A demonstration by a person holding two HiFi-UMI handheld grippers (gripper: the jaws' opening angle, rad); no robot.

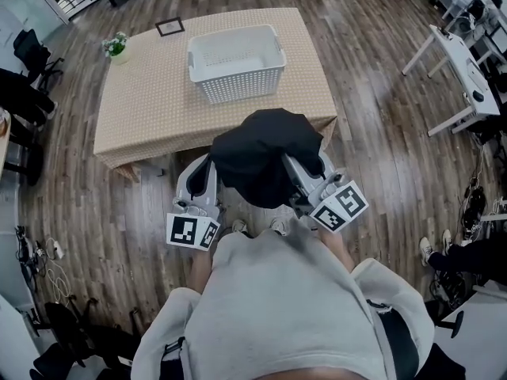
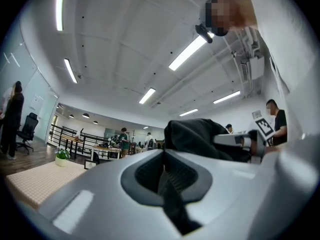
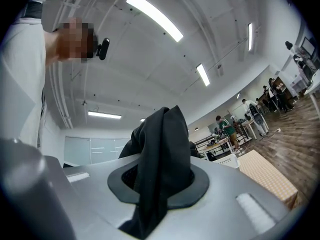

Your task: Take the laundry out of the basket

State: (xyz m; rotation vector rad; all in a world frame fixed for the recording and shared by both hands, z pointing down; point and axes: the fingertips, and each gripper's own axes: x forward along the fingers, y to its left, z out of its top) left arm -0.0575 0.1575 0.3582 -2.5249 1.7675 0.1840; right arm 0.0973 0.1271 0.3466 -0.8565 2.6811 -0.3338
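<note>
A black garment [image 1: 265, 161] hangs bunched between my two grippers, held up over the floor in front of the table [image 1: 150, 109]. My left gripper [image 1: 207, 172] is shut on its left side; in the left gripper view a dark strip of the garment [image 2: 195, 136] runs down between the jaws of the left gripper [image 2: 167, 176]. My right gripper [image 1: 305, 176] is shut on the right side, and in the right gripper view a thick fold of the garment [image 3: 162, 149] rises out of the right gripper [image 3: 157, 176]. The white slatted basket [image 1: 236, 62] stands on the table and looks empty.
The table carries a checked cloth, a small potted plant [image 1: 116, 46] and a picture frame [image 1: 169, 27] at its far left. White desks [image 1: 463, 70] stand at the right. Wooden floor surrounds the table. Other people stand far off in the room.
</note>
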